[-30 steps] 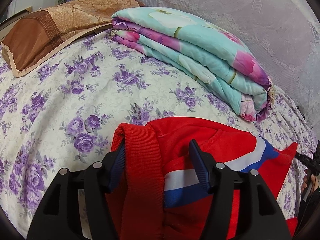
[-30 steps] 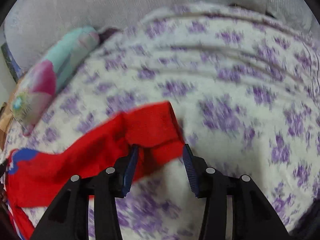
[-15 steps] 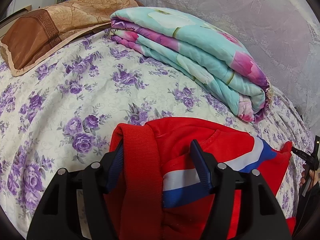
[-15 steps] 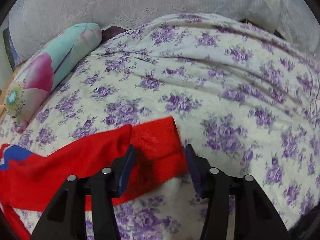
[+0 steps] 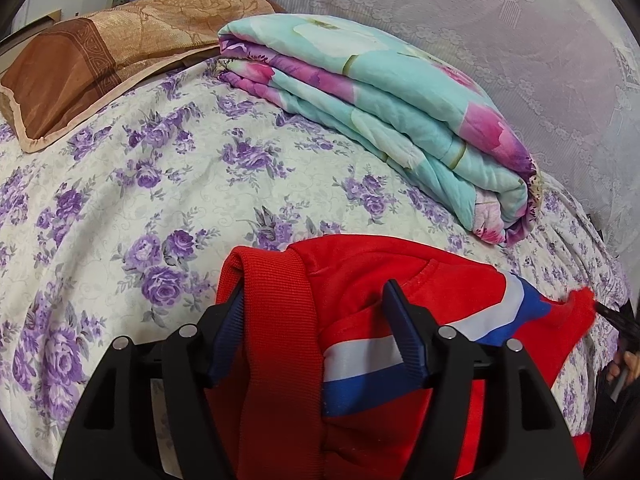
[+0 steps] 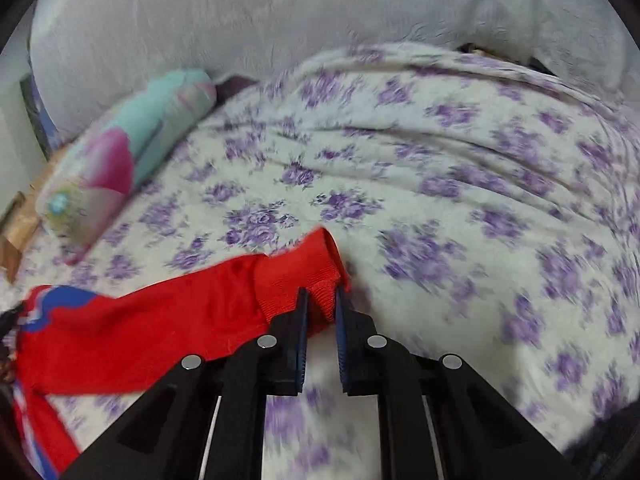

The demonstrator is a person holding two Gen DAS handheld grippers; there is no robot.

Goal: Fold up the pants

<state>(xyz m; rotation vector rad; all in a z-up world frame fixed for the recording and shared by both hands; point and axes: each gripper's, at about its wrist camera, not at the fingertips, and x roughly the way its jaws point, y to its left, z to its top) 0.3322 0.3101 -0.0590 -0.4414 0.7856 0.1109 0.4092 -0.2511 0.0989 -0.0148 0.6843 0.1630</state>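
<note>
Red pants (image 5: 360, 280) with a white and blue side stripe lie on the floral bed. In the left wrist view my left gripper (image 5: 316, 300) is open, its fingers either side of the ribbed red waistband (image 5: 276, 320). In the right wrist view the pants (image 6: 140, 320) stretch away to the left, and my right gripper (image 6: 320, 300) is shut on the ribbed red leg cuff (image 6: 312, 268). The view is motion-blurred.
A folded teal and pink quilt (image 5: 380, 108) lies at the back of the bed and also shows in the right wrist view (image 6: 128, 160). A brown pillow (image 5: 100, 52) is at the back left. A lace curtain (image 5: 500, 20) hangs behind the purple-flowered sheet (image 5: 140, 200).
My right gripper has closed on the leg cuff; it was open around it before. My left gripper stays open over the waistband, hardly moved.
</note>
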